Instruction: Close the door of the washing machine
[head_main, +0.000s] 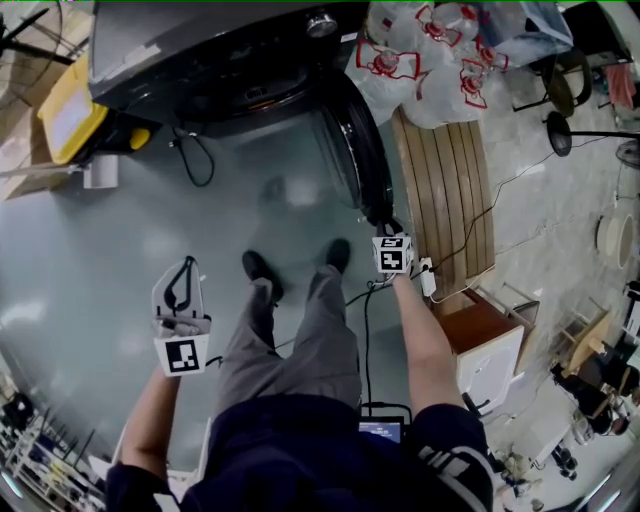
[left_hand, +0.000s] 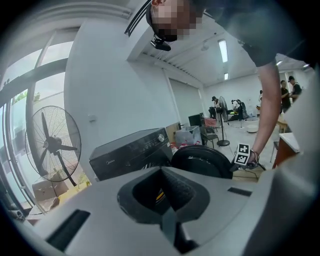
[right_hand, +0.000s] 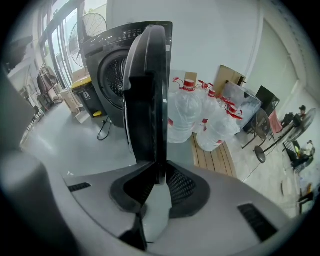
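The dark washing machine (head_main: 200, 60) stands at the top of the head view, and its round door (head_main: 365, 160) swings out toward me. My right gripper (head_main: 388, 228) is shut on the door's outer edge. In the right gripper view the door (right_hand: 147, 90) stands edge-on and runs down into the right gripper (right_hand: 159, 172), with the machine's drum opening (right_hand: 112, 65) behind. My left gripper (head_main: 183, 265) hangs over the floor at the left, shut on nothing. The left gripper view looks past the left gripper (left_hand: 161, 172) at the machine (left_hand: 132, 152) and the door (left_hand: 205, 160).
Large water bottles (head_main: 430, 60) and a slatted wooden bench (head_main: 445, 190) lie right of the door. A small cabinet (head_main: 490, 350) stands beside my right arm. A yellow box (head_main: 70, 115) and a cable (head_main: 195, 155) sit left of the machine. A fan (left_hand: 52, 145) stands far left.
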